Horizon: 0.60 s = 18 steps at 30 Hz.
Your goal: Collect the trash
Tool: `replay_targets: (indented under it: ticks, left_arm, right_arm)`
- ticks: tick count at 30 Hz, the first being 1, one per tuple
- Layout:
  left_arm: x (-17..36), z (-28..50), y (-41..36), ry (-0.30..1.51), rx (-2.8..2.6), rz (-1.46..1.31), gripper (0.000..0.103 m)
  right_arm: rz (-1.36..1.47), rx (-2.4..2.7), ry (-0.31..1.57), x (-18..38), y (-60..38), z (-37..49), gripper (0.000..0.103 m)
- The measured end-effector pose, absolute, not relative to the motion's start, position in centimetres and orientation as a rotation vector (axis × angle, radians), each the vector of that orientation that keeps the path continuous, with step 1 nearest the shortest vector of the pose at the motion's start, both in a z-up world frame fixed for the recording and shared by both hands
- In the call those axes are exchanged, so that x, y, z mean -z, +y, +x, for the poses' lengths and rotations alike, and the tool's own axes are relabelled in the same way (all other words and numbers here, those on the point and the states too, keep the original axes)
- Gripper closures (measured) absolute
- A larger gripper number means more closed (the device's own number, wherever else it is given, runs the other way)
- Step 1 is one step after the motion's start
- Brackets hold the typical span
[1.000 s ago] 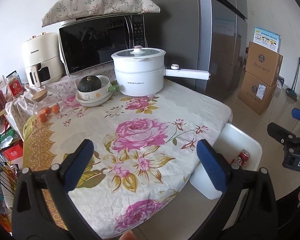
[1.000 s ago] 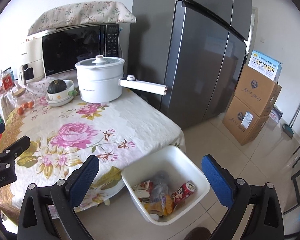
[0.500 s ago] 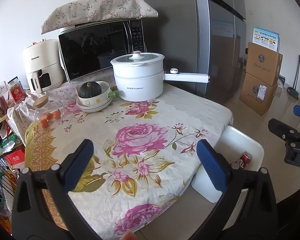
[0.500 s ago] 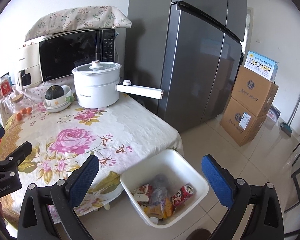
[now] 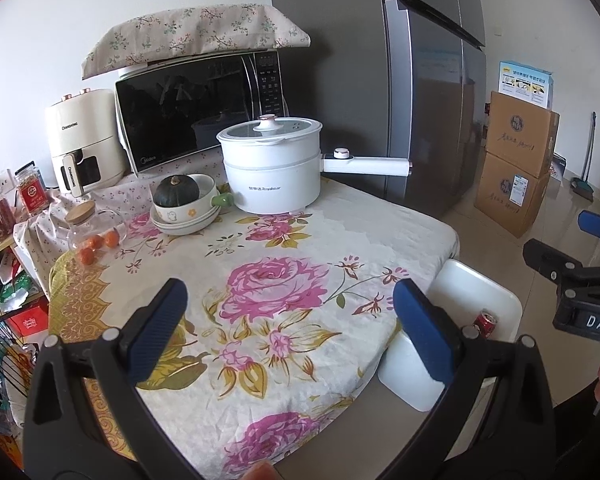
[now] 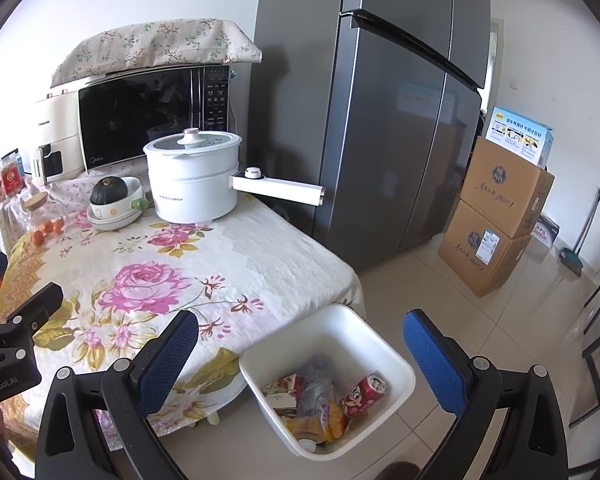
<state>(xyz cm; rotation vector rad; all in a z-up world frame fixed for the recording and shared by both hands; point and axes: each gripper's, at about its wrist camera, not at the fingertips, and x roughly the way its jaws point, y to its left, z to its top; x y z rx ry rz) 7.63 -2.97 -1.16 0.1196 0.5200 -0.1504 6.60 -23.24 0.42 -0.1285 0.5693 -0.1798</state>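
A white bin [image 6: 374, 344] stands on the floor at the table's near right corner. Inside it lie a red can [image 6: 363, 394], wrappers and a crumpled plastic bag. In the left wrist view only the bin's rim [image 5: 480, 286] and the red can [image 5: 485, 322] show. My left gripper [image 5: 288, 334] hovers open over the flowered tablecloth [image 5: 284, 280], nothing between its blue pads. My right gripper [image 6: 302, 358] is open above the bin, holding nothing. The right gripper's body also shows at the right edge [image 5: 572, 280] of the left wrist view.
At the table's back stand a white electric pot [image 5: 274, 170] with a long handle, stacked bowls holding a dark squash [image 5: 176, 194], a glass jar [image 5: 90, 228], a microwave [image 5: 196, 108] and an air fryer [image 5: 82, 144]. A grey fridge [image 6: 384, 112] and cardboard boxes [image 6: 496, 220] stand to the right.
Both grippers have risen and pulled back a little, so the table and bin sit lower and smaller in view. Both stay open and hold nothing.
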Motion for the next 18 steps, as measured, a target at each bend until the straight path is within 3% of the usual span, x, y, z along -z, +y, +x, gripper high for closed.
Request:
replay_targets:
  ticks: [18]
  left_arm:
    - [0.42, 6.88, -2.89, 0.467, 0.155, 0.085, 0.001]
  right_arm:
    - [-0.115, 0.151, 0.49, -1.37, -22.43, 5.92, 0.0]
